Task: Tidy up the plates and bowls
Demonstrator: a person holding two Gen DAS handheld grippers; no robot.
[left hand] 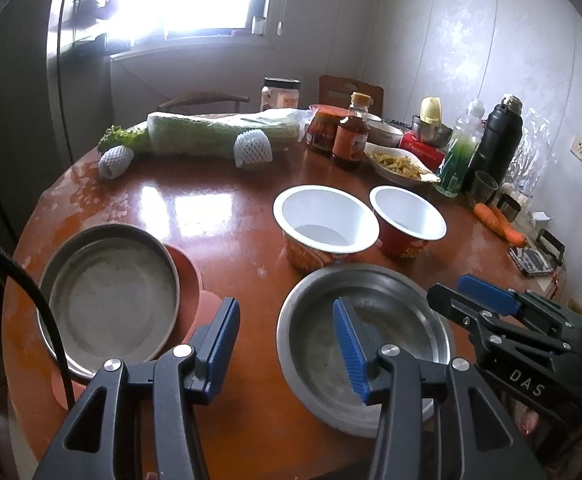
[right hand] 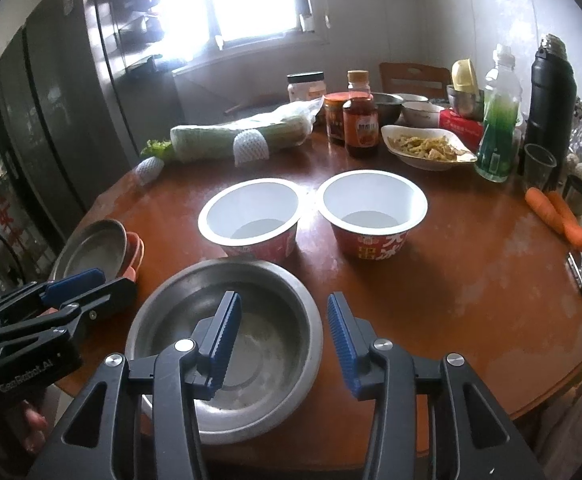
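**Both tongs released above a steel bowl at the table's near edge**

The left gripper [left hand: 287, 344] hung with its jaws apart and nothing between them, one pad over bare table [left hand: 227, 216], the other over the steel bowl [left hand: 395, 300]; the right gripper [right hand: 285, 344] was likewise open and gripped nothing, its jaws straddling that bowl's right rim without touching; the bowl sat close to the near edge. Just behind it stood two white-lined paper bowls [right hand: 251, 212], rims almost touching. A steel pan [left hand: 111, 296] rested on orange plates [left hand: 189, 276] at the left edge. Open wood lay to the right of the bowl; bottles, jars and food crowded the far rim; carrots [right hand: 559, 212] lay near the right edge. "DAS" showed on the right gripper's body, "GenRobot.AI" on the left's; the paper bowl's red lettering was unreadable.
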